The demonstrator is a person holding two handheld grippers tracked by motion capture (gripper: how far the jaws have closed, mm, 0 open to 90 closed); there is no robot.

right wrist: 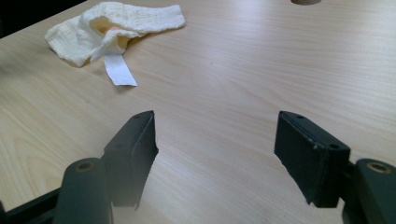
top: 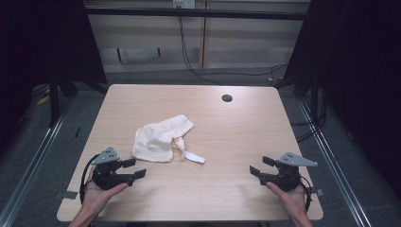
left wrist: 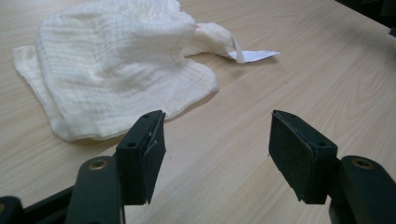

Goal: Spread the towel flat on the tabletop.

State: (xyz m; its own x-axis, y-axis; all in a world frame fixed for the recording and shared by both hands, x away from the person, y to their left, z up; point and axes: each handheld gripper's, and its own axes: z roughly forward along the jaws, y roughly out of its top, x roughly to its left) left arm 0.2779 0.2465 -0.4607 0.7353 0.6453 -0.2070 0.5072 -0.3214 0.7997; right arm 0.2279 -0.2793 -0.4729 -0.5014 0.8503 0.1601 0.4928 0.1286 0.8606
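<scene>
Crumpled cream muslin cloth [top: 161, 138], lying just ahead of the left gripper [top: 134, 169] and a little to that gripper's left in the left gripper view [left wrist: 116, 70]; near, but not touching. Long axis running diagonally, from the near bunched corner by the left gripper up and away toward the table's far side. White tag [top: 194, 157] sticking out flat from the cloth's edge on the side facing the right gripper [top: 261, 166]; seen clearly in the right gripper view [right wrist: 119, 70], with the cloth behind it [right wrist: 116, 25].

Much closer to the left gripper than to the right: nearest hem just beyond the left jaw tips, while well apart from the right gripper, across a bare stretch of wooden table [top: 236, 137]. Judged the easier reach for the left hand [top: 97, 196]; for the right hand [top: 293, 196], the tag side comes first.

Left gripper: jaws spread wide, nothing between them, pads clear of cloth, hovering low over the tabletop. Right gripper: likewise spread wide and empty, only bare wood between the pads. Round cable hole [top: 227, 98] farther off, beyond the cloth toward the table's far edge.
</scene>
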